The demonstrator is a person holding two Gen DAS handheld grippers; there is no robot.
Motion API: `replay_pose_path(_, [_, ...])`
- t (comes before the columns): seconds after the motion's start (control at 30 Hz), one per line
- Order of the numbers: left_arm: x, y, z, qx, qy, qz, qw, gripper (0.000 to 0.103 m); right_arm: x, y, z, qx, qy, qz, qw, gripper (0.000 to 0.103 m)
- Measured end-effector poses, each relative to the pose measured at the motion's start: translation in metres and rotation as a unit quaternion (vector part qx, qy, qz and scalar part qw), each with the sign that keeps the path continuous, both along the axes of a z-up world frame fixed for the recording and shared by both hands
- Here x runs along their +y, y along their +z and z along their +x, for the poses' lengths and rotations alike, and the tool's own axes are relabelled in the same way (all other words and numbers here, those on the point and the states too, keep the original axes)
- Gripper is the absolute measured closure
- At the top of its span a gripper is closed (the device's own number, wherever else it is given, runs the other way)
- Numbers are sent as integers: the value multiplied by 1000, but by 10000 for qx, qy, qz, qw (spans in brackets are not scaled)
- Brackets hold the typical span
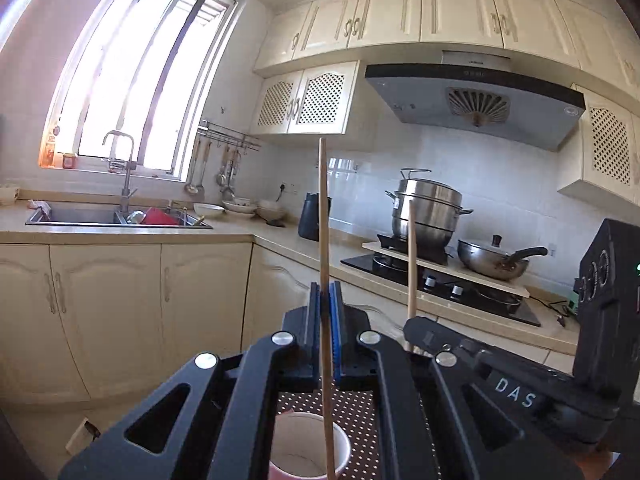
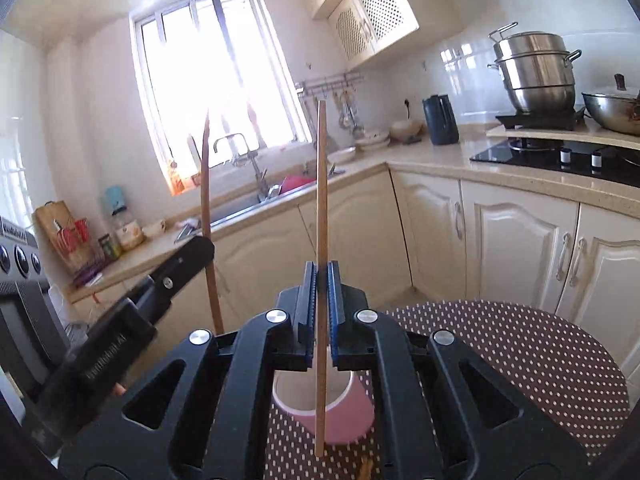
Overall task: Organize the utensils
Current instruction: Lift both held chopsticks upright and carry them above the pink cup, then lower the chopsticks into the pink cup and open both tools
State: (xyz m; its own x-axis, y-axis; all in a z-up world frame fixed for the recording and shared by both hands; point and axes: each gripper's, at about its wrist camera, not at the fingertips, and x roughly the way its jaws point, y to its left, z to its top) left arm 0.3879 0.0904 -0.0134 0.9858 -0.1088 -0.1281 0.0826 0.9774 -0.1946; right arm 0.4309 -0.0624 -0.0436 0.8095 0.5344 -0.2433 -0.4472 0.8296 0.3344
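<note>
My left gripper (image 1: 326,300) is shut on a wooden chopstick (image 1: 323,220) that stands almost upright between its blue pads. The stick's lower end hangs over the open mouth of a pink paper cup (image 1: 308,448). My right gripper (image 2: 321,276) is shut on a second upright chopstick (image 2: 321,184), whose lower end crosses in front of the same pink cup (image 2: 344,412). The cup stands on a brown polka-dot table (image 2: 500,352). Each gripper shows in the other's view: the right gripper (image 1: 416,326) with its stick (image 1: 412,260), and the left gripper (image 2: 200,248) with its stick (image 2: 206,184).
A kitchen counter (image 1: 280,240) runs along the far walls, with a sink (image 1: 80,216) under the window, a dark kettle (image 1: 314,216), a stove (image 1: 440,288), a steel steamer pot (image 1: 430,208) and a wok (image 1: 492,260). Cream cabinets stand below and above.
</note>
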Motion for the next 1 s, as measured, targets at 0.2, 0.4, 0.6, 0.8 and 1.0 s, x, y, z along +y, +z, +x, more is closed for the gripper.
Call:
replay_pose_path(0.2, [8, -21, 20, -32, 288, -76, 9996, 98, 11, -6, 14, -230, -216, 155, 9994, 97])
replay_pose_path(0.4, [11, -43, 30, 119, 329, -75, 9994, 98, 25, -17, 16, -393, -165, -11, 9991, 97])
replay_pose_path(0.6, [14, -59, 22, 307, 232, -98, 9992, 98, 33, -31, 10, -304, -32, -246, 9992, 97])
replay_pose_path(0.8, [15, -71, 8, 489, 108, -49, 9987, 98, 32, -42, -7, -278, 47, -483, 9984, 97])
replay_pose_path(1.0, [12, -77, -3, 669, 38, 43, 9977, 98, 27, -54, -16, -91, 41, -591, 9982, 97])
